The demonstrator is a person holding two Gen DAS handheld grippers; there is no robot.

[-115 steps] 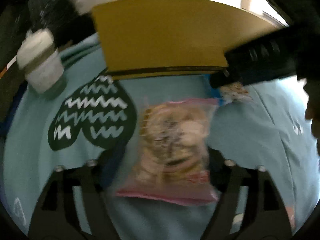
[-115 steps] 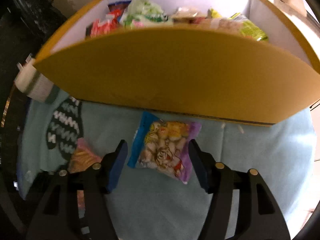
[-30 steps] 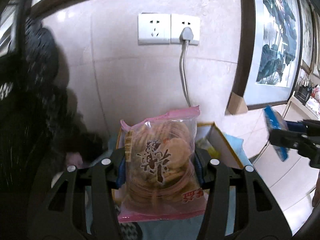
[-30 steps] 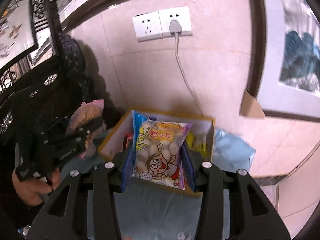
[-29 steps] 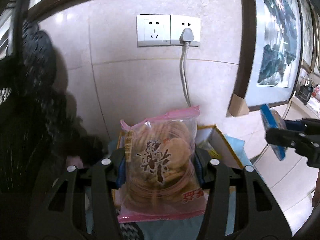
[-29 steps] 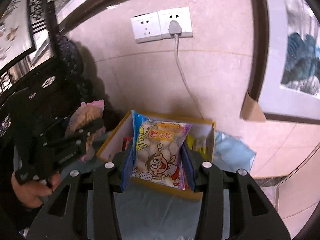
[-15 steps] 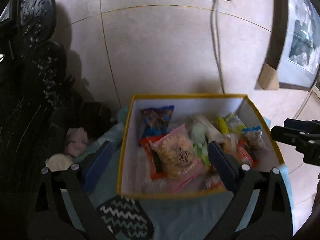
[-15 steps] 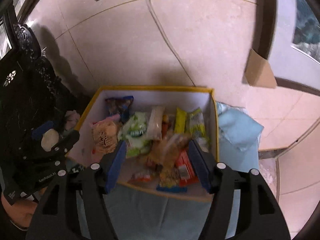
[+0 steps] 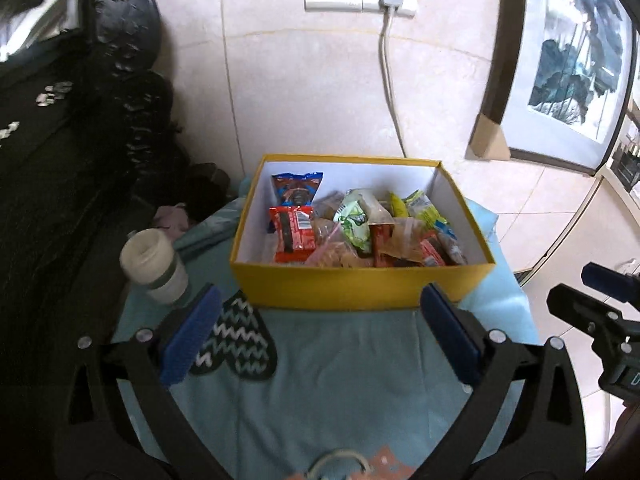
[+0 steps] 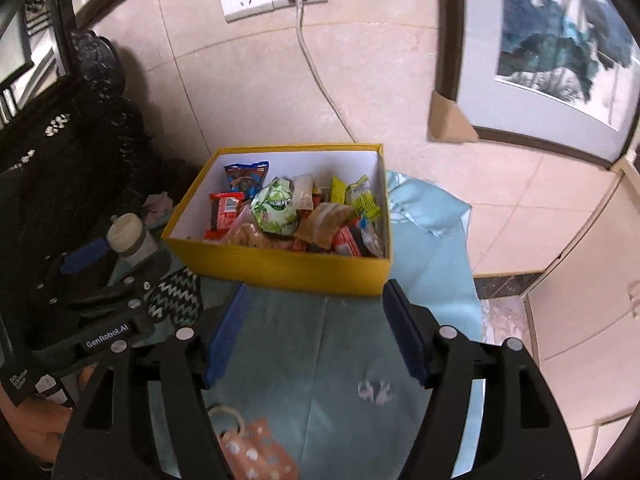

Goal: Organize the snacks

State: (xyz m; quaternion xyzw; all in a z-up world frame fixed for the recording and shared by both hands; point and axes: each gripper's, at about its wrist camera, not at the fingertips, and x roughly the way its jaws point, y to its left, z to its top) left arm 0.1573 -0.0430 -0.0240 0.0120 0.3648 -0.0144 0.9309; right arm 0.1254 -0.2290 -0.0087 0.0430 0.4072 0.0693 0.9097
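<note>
Both tools, left tool (image 9: 320, 330) and right tool (image 10: 316, 330), gape wide and empty, jaws having just opened. Yellow snack box (image 9: 360, 286) lies long side across the teal-clothed worktop (image 9: 340, 380); the cracker bag (image 9: 334, 254) and puff packet, gripped earlier, now lie inside.

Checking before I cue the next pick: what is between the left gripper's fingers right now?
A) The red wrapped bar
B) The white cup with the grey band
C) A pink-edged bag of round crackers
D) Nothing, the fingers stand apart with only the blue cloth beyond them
D. The left gripper stands wide open with only the blue cloth showing between its fingers; its jaws have just been opening.
</note>
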